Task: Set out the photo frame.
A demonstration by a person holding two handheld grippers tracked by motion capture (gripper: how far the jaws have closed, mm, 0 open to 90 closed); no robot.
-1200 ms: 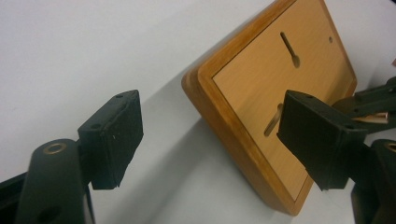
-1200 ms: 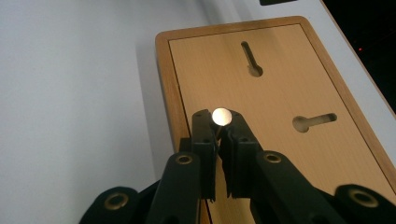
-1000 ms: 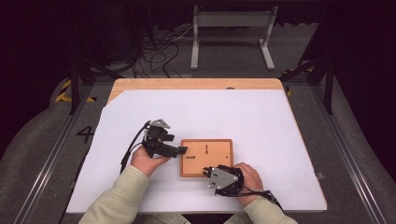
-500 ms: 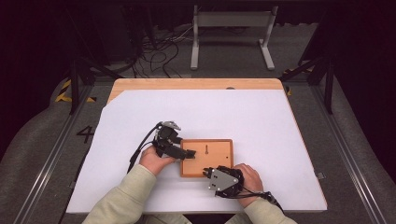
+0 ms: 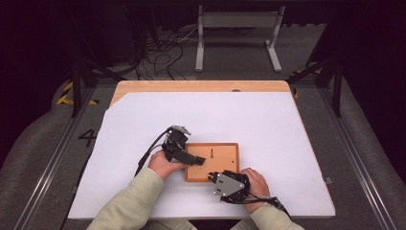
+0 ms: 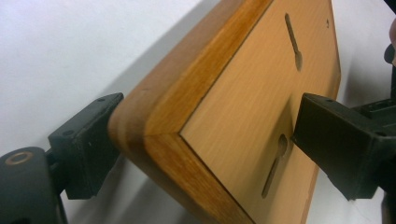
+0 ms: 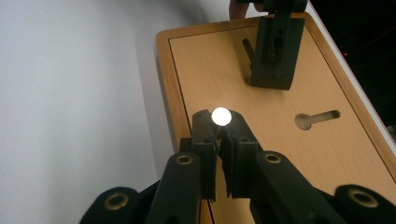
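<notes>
Lies flat on the white sheet [image 5: 215, 115] toward the near side of the table [image 5: 201, 86]: a wooden board [image 5: 222, 163] with raised rim and two keyhole slots [image 7: 317, 120] cut in its face, probably the back of a plaque. Straddles the board's left corner with the left gripper [image 5: 198, 160], jaws wide apart, one beside the outer edge, the other over the face near a slot; judged a steadying stance, so that the board does not slide while the other hand works. Cannot be told from the left gripper view [image 6: 210, 140] whether the pads truly press on the wood or merely stand against it. Pinches something small with a round white head [image 7: 221, 116] in the right gripper [image 7: 219, 123], jaws closed narrow on it, poised at the board's near rim; likely a pin or peg meant for a slot, kept upright at the tips for a clean aim. Glares too bright to show any surface detail, and hides its shank between the pads, so neither length nor point can be made out. Cuts off the far end of the board in the left gripper view, and covers the right gripper's tips [image 5: 210, 176] partly with the grey plate in the high view.
</notes>
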